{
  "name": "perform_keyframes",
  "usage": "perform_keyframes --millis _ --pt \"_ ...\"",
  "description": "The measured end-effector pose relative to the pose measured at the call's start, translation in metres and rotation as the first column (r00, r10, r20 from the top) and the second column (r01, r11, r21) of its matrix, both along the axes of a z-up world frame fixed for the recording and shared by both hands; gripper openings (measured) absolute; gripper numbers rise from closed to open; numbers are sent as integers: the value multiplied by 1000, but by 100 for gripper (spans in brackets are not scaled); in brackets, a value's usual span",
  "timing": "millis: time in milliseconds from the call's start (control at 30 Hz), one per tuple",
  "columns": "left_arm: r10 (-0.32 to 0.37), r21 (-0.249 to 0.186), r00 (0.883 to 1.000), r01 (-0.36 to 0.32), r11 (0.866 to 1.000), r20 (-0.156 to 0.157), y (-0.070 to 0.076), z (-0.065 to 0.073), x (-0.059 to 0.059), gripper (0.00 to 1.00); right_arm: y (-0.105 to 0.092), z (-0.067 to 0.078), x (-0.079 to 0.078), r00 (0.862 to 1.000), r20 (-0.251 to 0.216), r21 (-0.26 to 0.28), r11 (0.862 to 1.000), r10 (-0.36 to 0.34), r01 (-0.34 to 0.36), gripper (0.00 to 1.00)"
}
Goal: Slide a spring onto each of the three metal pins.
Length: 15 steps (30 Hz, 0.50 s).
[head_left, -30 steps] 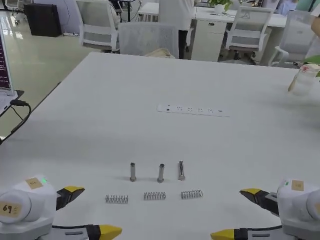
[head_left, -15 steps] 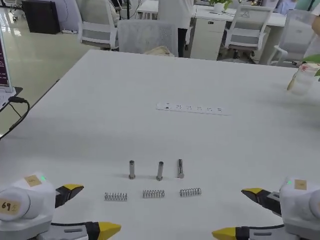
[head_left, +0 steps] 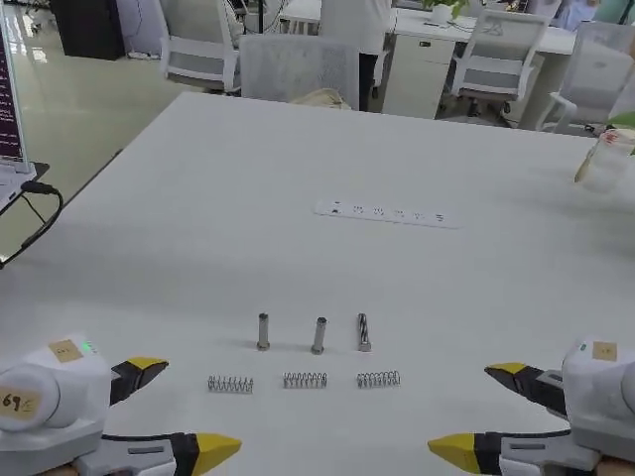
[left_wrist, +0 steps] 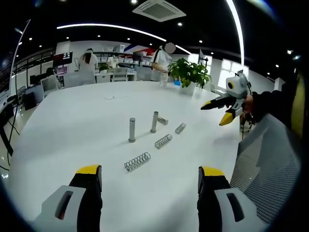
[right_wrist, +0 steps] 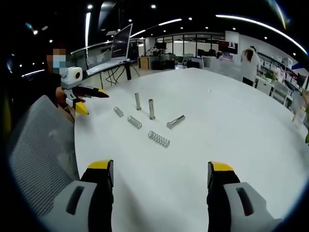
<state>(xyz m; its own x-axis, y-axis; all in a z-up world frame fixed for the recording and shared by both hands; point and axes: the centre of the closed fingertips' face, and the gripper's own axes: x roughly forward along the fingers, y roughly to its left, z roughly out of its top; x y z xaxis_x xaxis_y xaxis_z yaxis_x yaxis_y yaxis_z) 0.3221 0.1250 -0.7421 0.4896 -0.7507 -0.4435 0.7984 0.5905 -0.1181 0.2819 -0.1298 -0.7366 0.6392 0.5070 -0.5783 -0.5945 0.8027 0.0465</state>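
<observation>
White table [head_left: 198,198] runs back through an open office, with mesh chairs [head_left: 298,69] and desks beyond its far edge. Close to the near edge, about midway along it, three metal pins sit in a row parallel to that edge. The first pin [head_left: 263,331], on the side of the table's left edge, and the middle pin [head_left: 319,335] stand upright. The third pin [head_left: 363,333] lies on its side, as the right gripper view shows.

Just nearer the near edge, one in front of each pin and apart from it, lie the first spring [head_left: 230,384], the middle spring [head_left: 305,380] and the third spring [head_left: 378,379]. Each is loose on the table, lengthwise along the row. A white power strip [head_left: 385,213] lies farther in, toward the table's centre.

The left gripper [head_left: 184,409] hovers over the near edge toward the left corner, its yellow-tipped fingers spread wide and empty. The right gripper [head_left: 478,409] hovers toward the right corner — equally spread, holding nothing. Both are well apart from the pins and springs.
</observation>
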Motion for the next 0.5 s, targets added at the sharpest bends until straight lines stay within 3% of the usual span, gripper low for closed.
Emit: perform_keyframes --millis 233,500 --pt "-3 -3 1000 3 1000 11 -1 3 0 79 3 14 21 1000 11 -21 1000 20 -20 73" --pt "2 -7 1000 -2 1000 17 0 6 -1 78 10 17 46 999 -6 -46 998 33 -34 67"
